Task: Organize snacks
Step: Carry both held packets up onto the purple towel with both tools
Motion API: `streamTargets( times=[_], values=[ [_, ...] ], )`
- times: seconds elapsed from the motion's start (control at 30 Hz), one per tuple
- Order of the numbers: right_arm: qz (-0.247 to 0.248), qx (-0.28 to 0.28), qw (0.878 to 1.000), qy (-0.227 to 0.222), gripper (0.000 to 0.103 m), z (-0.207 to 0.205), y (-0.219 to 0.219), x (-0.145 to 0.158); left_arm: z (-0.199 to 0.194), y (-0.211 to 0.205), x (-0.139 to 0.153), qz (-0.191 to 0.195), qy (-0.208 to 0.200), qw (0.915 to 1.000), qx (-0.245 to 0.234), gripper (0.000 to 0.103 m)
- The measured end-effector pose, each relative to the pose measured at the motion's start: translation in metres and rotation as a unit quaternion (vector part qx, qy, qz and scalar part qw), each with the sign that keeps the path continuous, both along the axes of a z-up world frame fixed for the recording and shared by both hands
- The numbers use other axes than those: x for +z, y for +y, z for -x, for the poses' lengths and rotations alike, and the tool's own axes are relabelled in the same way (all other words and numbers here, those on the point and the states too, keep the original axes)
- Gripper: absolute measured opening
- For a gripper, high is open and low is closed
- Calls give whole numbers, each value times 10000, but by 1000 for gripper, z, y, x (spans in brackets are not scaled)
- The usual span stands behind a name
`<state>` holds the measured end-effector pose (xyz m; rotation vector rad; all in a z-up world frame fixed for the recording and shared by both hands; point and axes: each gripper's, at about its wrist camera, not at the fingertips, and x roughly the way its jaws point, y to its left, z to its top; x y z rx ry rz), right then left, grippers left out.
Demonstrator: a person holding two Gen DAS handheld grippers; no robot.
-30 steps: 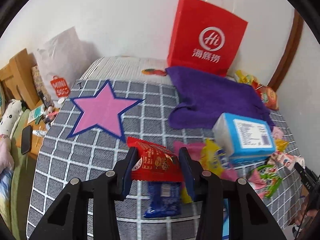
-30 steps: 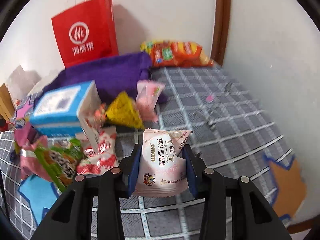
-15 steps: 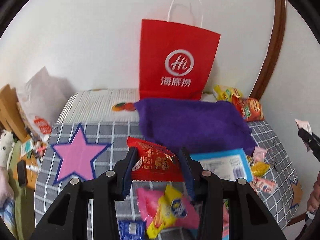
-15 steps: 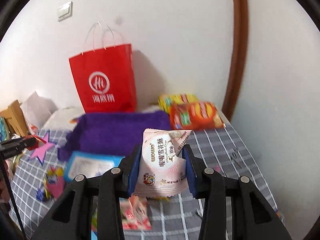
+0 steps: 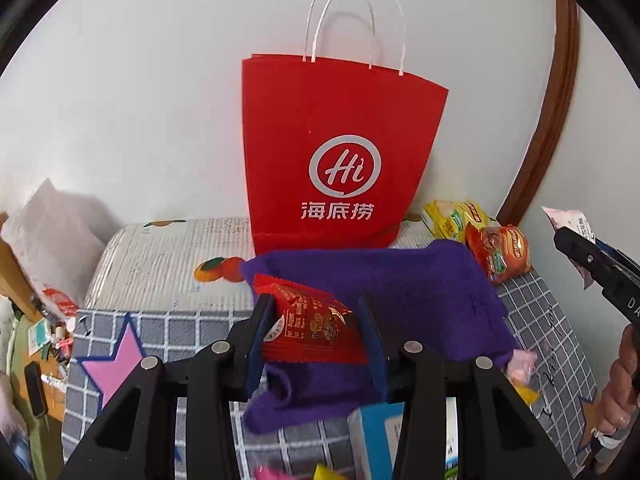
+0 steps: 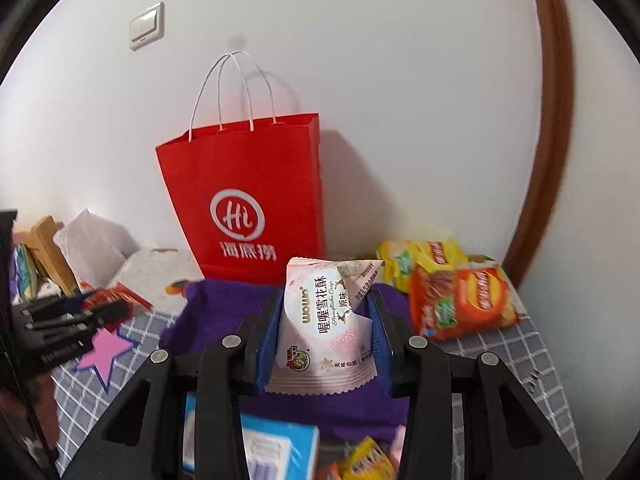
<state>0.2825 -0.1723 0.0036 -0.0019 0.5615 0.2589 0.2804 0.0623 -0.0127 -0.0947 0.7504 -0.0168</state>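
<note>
I am holding 2 snacks, 1 per tool. My left gripper (image 5: 314, 326) is clamping a red snack packet (image 5: 310, 330) across its middle, pads pressing on both side faces. My right gripper (image 6: 326, 330) is clamping a pink snack packet (image 6: 326, 320) the same way, its crimped bottom seam hanging below the pads.

Both packets are looking light, soft and air-filled, with slick film skins. I am judging that a mid-body pinch is crushing nothing so far, but the pink one's contents are probably brittle, so a seam-edge hold would be gentler. Slipping is the main risk if the pads loosen.

Both packets are hanging above a purple cloth (image 5: 420, 288) spread over a grey checked bedcover (image 5: 176, 332). Behind the cloth, a red paper bag (image 5: 340, 152) is standing upright against the wall, mouth up; I cannot see inside it. 2 crisp bags (image 6: 456, 292) are lying beside it to the right. A blue box (image 6: 276, 452) and loose sweets are sitting below my fingers, partly hidden.
</note>
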Motion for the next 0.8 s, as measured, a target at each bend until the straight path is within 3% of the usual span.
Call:
streamTargets(
  times=[0.33, 0.5, 0.6, 0.8],
  values=[
    [170, 237, 9996, 67, 41, -64, 17, -14, -55, -3, -10, 100, -100, 9999, -74, 41],
    [194, 271, 9989, 342, 41, -89, 8, -46, -71, 4, -39, 56, 269, 9996, -13, 41],
    [-77, 331, 9975, 623, 41, -102, -4, -57, -73, 6, -47, 69, 373, 9993, 55, 41],
    [194, 318, 9961, 802, 41, -114, -6, -71, -76, -3, -60, -65, 488, 9988, -13, 41]
  ],
)
